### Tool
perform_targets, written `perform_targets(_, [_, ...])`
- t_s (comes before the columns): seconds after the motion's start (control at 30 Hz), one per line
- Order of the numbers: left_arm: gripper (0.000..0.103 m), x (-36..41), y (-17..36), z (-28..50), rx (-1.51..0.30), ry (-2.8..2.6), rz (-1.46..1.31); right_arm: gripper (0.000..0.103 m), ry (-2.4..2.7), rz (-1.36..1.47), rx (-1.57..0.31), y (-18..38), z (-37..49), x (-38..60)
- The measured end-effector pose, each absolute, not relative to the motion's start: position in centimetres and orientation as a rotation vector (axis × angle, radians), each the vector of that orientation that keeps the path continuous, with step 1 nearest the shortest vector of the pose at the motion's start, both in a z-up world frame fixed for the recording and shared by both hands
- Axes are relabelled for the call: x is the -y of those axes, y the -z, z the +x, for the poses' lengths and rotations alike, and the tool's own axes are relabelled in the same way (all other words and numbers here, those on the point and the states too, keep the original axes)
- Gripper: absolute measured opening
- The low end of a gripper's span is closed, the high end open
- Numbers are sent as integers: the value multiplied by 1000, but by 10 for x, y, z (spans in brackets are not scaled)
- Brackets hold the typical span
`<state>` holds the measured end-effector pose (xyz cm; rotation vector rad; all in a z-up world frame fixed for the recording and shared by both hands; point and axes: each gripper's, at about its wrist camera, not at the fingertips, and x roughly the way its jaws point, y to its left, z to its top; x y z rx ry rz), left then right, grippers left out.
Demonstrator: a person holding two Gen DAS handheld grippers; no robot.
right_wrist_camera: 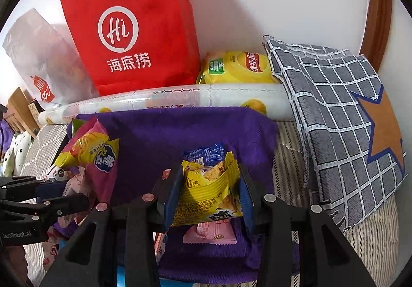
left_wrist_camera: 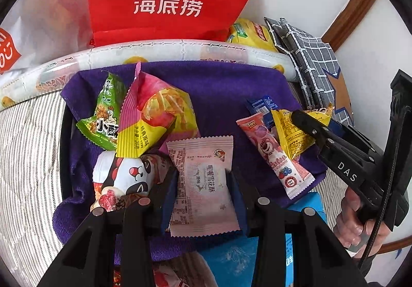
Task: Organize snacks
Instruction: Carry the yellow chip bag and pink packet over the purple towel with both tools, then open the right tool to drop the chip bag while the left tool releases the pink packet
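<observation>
A: You're running both claws loaded. Left claw [left_wrist_camera: 202, 181] is clenched on the pale pink packet [left_wrist_camera: 203, 184], pads pinching its two long edges. Packet is sitting low over the purple cloth [left_wrist_camera: 219, 86], between the panda pack [left_wrist_camera: 123, 178] and the pink stick [left_wrist_camera: 275, 155].

B: And the right claw [right_wrist_camera: 209, 196]?

A: It's gripping the yellow packet [right_wrist_camera: 208, 194] by its sides, over the cloth, with a blue sachet [right_wrist_camera: 206, 153] just behind it and another pink packet [right_wrist_camera: 213, 234] below. From the left wrist view you're seeing that claw [left_wrist_camera: 303, 124] nipping the same yellow packet [left_wrist_camera: 291, 132] right beside the pink stick.

B: Risks?

A: Three, my read. One: the yellow wrapper is buckling under the squeeze. It's slick film, so it's likely slipping out or crushing the biscuit inside if you're pressing harder. Two: the yellow packet is overlapping the pink stick, so you're probably dragging the stick along when you lift. Three: the left pads are holding only thin film edges, so a fast swing is likely peeling the packet loose.

B: Clutter?

A: The big pink-yellow bag [left_wrist_camera: 154, 117] and green pack [left_wrist_camera: 105, 111] are leaning together near the left claw. Sweeping sideways, you're knocking them off the cloth.
</observation>
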<state>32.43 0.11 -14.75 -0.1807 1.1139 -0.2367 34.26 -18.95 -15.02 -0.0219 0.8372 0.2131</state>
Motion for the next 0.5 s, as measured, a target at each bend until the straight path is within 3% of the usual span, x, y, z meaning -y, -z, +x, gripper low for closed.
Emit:
perform_targets(0.3, [39,-2,155,326,-1130,236,-186,44,-211,-49,-834,149,341,186])
perform_targets(0.5, [39,-2,157,327,-1137,239,-192,51,-207,-67,-825,143,333,185])
